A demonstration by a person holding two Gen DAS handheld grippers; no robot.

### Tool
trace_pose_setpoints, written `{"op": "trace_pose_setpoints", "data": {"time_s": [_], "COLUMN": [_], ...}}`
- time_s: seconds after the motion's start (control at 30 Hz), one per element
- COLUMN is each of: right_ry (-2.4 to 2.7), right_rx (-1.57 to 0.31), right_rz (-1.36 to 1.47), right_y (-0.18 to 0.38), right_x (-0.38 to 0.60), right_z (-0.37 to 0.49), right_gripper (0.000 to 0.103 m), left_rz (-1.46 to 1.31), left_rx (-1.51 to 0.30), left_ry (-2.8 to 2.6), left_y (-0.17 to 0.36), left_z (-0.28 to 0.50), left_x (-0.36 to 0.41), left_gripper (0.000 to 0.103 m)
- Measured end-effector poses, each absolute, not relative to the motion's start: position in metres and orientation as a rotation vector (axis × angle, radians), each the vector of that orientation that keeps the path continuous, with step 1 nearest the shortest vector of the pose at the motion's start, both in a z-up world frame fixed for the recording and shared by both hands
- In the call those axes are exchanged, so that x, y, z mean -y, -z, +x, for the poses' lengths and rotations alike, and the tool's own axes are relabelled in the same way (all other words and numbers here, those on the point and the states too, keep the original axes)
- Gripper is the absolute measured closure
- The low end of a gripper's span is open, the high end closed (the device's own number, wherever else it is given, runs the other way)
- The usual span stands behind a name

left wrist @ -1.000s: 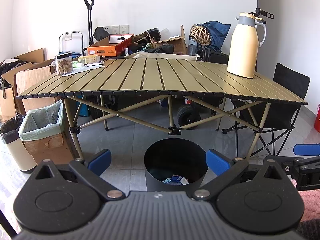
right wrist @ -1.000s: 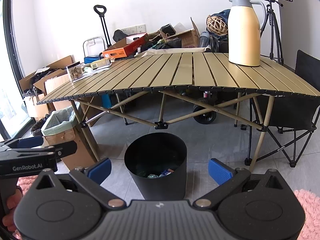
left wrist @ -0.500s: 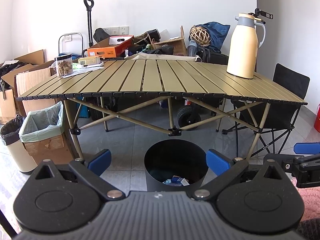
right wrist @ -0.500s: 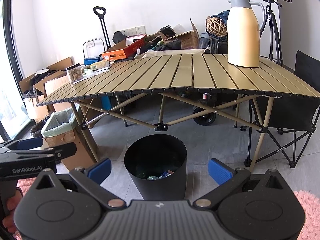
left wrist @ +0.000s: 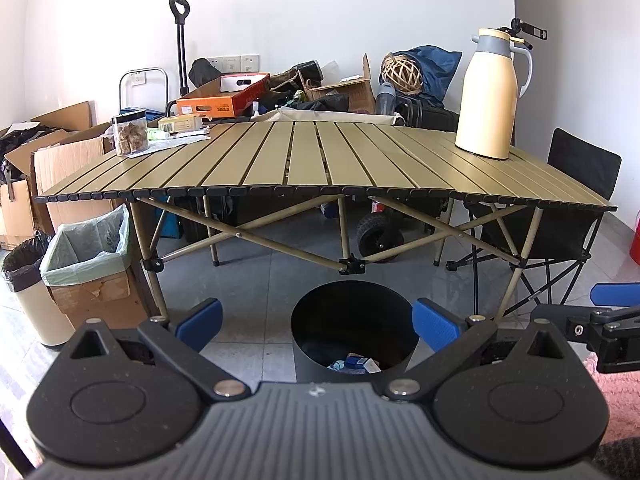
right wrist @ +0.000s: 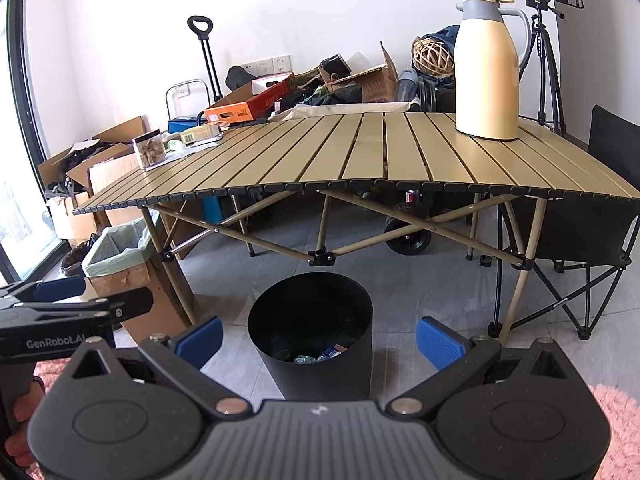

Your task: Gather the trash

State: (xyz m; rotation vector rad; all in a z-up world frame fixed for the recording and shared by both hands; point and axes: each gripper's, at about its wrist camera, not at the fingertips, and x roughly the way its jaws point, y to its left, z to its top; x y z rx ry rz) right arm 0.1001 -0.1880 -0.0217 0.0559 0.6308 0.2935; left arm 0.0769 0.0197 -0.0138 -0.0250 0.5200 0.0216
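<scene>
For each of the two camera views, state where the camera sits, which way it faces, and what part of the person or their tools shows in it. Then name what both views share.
Left wrist: sits on the left hand-held gripper, facing the folding table; the right gripper's tip shows at right.
Right wrist: sits on the right hand-held gripper, facing the same table; the left gripper and the person's hand show at left.
Shared: black bin, cream jug, lined cardboard box.

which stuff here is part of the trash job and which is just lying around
Part of the job:
- black bin on the floor, some trash already inside
- left gripper, open, holding nothing
- right gripper, open, holding nothing

Just lying about:
- cream thermos jug on the folding table
- clear snack jar
- orange box
- lined cardboard box
- black folding chair
</scene>
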Motion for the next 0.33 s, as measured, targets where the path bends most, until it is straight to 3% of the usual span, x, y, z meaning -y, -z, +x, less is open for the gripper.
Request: {"op": "trace_pose_setpoints", "data": {"time_s": [0.33], "right_ry": [-0.293], "right_rx": [-0.619], "right_rz": [0.055], "right_y": [0.0216], "right_x": [0.1875], "right_z": [0.0981], "right_gripper": [0.0], "left_rz": [-0.018], "left_rx": [-0.486], "left_ry": [-0.015], "left_y": [0.013], "left_z": [0.0744], "left_x": [-0.0221], "left_gripper": [0.0]}}
